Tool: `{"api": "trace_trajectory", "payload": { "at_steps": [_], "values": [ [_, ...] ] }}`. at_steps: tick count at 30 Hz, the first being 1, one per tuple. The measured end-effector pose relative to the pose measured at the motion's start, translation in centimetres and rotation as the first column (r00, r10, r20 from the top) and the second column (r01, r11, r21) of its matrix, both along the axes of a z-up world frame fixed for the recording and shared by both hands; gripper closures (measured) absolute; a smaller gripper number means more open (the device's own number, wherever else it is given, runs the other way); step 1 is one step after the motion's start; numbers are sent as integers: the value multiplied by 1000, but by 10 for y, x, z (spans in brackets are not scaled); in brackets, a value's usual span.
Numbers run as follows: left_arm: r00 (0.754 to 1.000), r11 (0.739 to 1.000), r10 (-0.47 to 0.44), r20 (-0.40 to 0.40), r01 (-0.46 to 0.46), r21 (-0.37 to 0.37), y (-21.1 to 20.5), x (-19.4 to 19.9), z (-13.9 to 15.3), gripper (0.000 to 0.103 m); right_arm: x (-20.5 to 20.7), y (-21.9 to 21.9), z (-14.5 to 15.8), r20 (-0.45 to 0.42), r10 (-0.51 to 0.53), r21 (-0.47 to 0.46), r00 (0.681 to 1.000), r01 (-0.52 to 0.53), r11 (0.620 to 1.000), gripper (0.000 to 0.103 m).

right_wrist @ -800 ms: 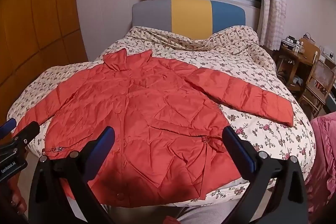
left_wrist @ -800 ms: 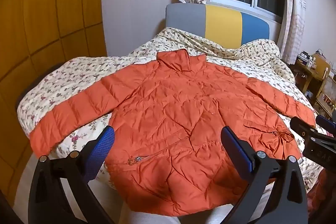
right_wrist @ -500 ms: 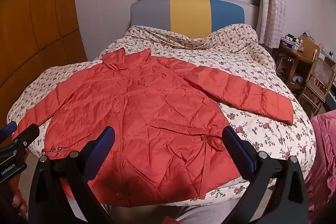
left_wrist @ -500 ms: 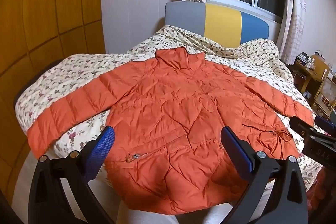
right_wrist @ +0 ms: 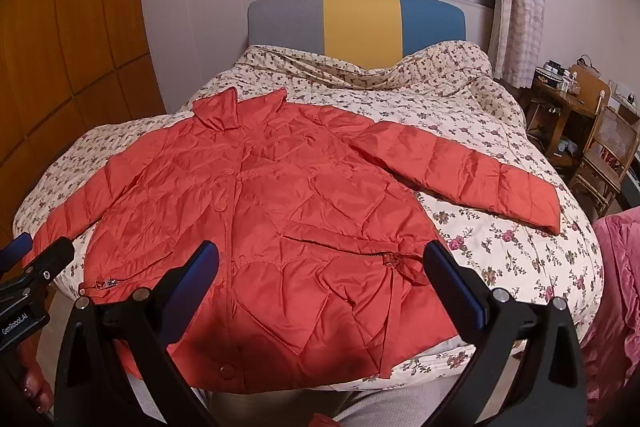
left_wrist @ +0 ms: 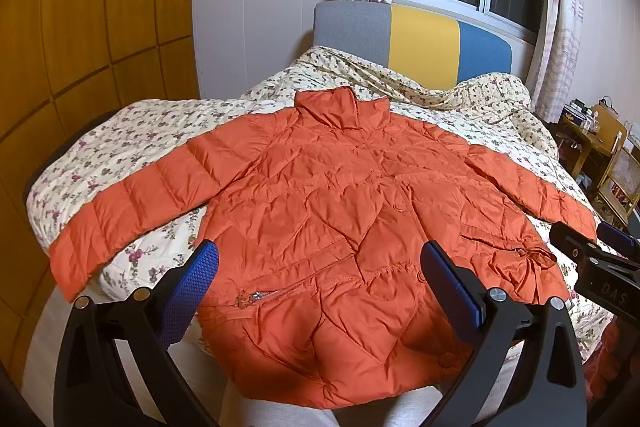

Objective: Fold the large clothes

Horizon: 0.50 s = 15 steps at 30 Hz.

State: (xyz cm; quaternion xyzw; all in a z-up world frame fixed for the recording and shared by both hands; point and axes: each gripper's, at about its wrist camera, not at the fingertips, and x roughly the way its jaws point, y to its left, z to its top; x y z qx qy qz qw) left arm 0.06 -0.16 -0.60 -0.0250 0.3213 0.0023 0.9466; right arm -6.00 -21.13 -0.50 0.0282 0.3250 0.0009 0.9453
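An orange quilted puffer jacket [left_wrist: 344, 211] lies spread flat, front up, on the floral bed [left_wrist: 132, 131], collar toward the headboard, both sleeves stretched out sideways. It also shows in the right wrist view [right_wrist: 280, 211]. My left gripper [left_wrist: 320, 267] is open and empty, hovering above the jacket's hem near the left pocket zip. My right gripper [right_wrist: 320, 267] is open and empty, above the hem near the right pocket. The right gripper shows at the right edge of the left wrist view [left_wrist: 596, 267]; the left gripper shows at the left edge of the right wrist view [right_wrist: 32, 267].
A grey, yellow and blue headboard [right_wrist: 360, 23] stands under a window with curtains. Wooden wardrobe doors [left_wrist: 80, 27] line the left side. A wooden desk and chair [right_wrist: 592, 131] stand to the right. A pink cloth [right_wrist: 616, 287] lies at the right edge.
Both grippers have pulled back slightly and risen; the jacket sits a little farther off in both views. The jacket itself has not moved.
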Motion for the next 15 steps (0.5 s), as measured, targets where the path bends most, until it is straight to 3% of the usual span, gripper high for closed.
{"api": "trace_trajectory", "payload": {
  "at_steps": [15],
  "values": [
    [1000, 1000, -3, 0, 3, -5, -3, -2, -3, 3, 2, 1, -1, -13, 6, -6, 1000, -6, 1000, 2]
  ]
}}
